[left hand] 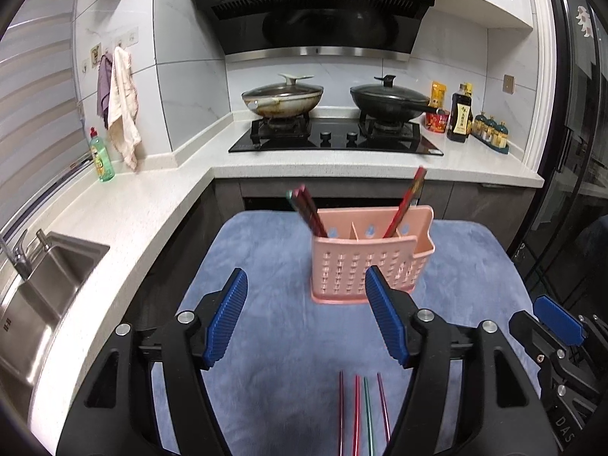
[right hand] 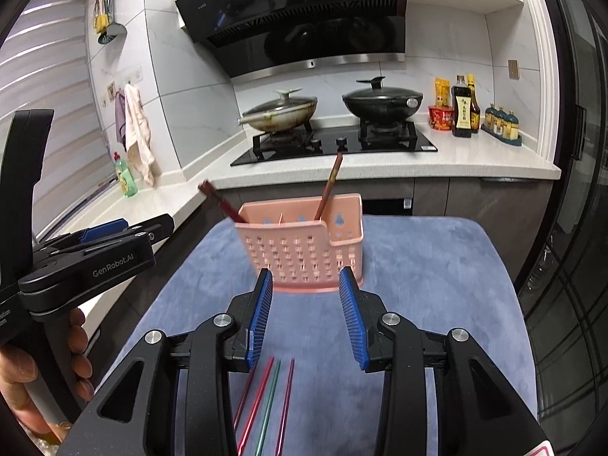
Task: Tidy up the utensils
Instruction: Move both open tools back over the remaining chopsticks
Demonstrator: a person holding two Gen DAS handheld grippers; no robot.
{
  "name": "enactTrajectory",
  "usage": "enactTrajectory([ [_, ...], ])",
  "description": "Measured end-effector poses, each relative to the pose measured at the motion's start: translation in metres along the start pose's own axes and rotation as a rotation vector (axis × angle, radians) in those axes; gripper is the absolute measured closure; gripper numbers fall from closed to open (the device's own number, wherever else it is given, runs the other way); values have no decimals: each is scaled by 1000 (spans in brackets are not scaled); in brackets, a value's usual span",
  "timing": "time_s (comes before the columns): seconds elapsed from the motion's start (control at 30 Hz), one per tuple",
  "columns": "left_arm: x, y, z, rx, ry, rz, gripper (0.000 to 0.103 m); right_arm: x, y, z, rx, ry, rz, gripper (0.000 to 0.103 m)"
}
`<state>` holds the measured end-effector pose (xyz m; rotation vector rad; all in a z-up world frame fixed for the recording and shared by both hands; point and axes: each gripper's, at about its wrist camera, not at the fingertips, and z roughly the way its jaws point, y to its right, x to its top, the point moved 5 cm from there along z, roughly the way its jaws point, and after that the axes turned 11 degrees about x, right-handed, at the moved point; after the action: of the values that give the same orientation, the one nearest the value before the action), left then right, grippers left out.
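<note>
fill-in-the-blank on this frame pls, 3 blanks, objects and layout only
The pink utensil holder stands on a ____ mat. Loose chopsticks lying on the mat number ____. On the stove, both pans are covered with ____.

Missing words: blue; four; lids

Pink caddy (left hand: 364,266), four loose chopsticks (left hand: 364,414)

white tiled walls (left hand: 190,87), speckled pale countertop (left hand: 125,212), black range hood (left hand: 315,3), steel sink (left hand: 45,288), slatted blinds (left hand: 34,114)
</note>
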<state>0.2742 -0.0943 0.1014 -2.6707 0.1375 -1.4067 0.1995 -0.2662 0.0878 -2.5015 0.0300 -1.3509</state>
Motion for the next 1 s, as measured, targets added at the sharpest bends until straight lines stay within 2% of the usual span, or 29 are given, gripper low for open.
enactTrajectory([
  [0.27, -43, -5, -3, 0, -52, 6, 36, -37, -2, -5, -13, -50, -1, 67],
  [0.8, -157, -18, 14, 6, -232, 56, 36, -170, -4, 0, -18, -273, 43, 67],
  [1.0, -189, -22, 16, 7, -283, 51, 36, -201, -13, 4, -4, -323, 56, 67],
])
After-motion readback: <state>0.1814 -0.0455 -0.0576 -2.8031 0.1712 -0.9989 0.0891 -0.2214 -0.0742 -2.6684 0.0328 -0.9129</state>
